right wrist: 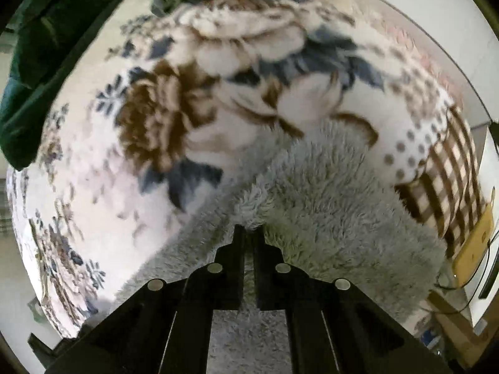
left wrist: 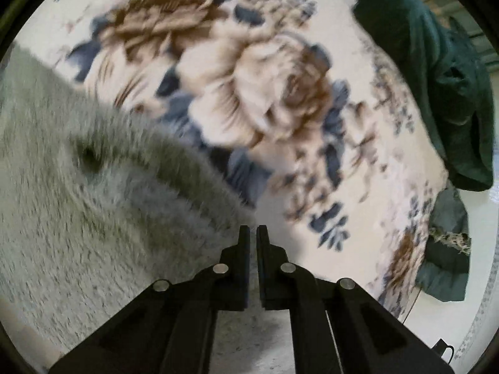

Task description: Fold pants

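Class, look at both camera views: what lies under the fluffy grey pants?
Under the grey pants lies a flowered blanket, showing all around them. The part of the blanket beneath the pants is covered, so nothing more can be told.

My left wrist view looks down close over the floral blanket (left wrist: 249, 93), fleece pants (left wrist: 93, 202) at its lower left (blurred). My right wrist view faces down equally near; both share blanket and pants (right wrist: 327, 193).
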`<state>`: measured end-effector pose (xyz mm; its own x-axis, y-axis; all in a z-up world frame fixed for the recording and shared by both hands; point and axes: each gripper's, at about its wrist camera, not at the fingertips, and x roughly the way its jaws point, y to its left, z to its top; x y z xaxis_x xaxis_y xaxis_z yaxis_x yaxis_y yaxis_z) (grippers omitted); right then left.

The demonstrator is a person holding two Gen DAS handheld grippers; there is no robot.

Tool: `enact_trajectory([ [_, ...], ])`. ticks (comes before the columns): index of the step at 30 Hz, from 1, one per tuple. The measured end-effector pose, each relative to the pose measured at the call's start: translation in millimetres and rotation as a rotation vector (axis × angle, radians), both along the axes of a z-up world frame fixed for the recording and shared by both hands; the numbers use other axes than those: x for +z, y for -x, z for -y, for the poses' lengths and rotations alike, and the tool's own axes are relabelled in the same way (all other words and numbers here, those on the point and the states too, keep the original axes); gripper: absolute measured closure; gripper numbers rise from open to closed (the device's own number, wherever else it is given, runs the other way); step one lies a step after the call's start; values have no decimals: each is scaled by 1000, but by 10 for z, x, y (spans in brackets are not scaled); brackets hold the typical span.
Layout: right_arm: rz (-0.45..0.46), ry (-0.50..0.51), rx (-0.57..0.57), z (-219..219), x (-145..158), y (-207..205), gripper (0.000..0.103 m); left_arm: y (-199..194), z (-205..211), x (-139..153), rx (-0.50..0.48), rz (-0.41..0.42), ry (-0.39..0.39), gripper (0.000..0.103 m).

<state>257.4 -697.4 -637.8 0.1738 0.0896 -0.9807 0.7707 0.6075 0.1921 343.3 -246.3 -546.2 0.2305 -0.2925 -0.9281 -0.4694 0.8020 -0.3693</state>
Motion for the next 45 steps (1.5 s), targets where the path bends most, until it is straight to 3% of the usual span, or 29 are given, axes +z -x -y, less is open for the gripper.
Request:
enact_trajectory([
  [8, 78, 42, -28, 150, 272, -220, 100, -122, -48, 196, -23, 45, 2, 100],
  [11, 37, 79, 23, 213, 238, -338, 103, -132, -46, 233, -61, 56, 4, 99],
  [14, -79, -121, 54, 231, -54, -336, 101, -43, -53, 268, -99, 64, -17, 99],
  [16, -77, -168, 97, 83, -6, -277, 88, 71, -93, 281, -104, 43, -11, 92],
  [18, -43, -232, 138, -211, 94, -199, 42, 182, -160, 258, -78, 13, 13, 62],
  [20, -19, -347, 128, -519, 58, -168, 32, 278, -220, 162, -26, -41, 45, 48],
  [26, -105, -418, -35, -991, -389, -211, 34, 259, -282, -417, 140, -240, 172, 48],
  [28, -121, -357, -83, -1025, -461, -209, 65, 193, -269, -540, 140, -256, 158, 49],
  [29, -138, -310, -86, -1032, -468, -205, 96, 177, -268, -578, 137, -249, 154, 53],
  [30, -140, -286, -89, -1041, -480, -192, 97, 172, -272, -610, 133, -252, 140, 68],
  [33, -128, -202, -62, -1065, -369, -198, 98, 218, -308, -594, 128, -223, 127, 86],
  [37, -66, -150, -52, -1067, -101, -230, 99, 264, -346, -460, 115, -164, 177, 91],
  [38, -49, -139, -46, -1073, -25, -250, 99, 241, -361, -409, 114, -134, 196, 99],
  [42, -18, -111, -30, -1055, 99, -370, 99, 25, -367, -268, 93, -75, 219, 99],
  [45, -30, -110, 25, -1082, 66, -464, 96, -130, -384, -221, 39, -41, 181, 98],
])
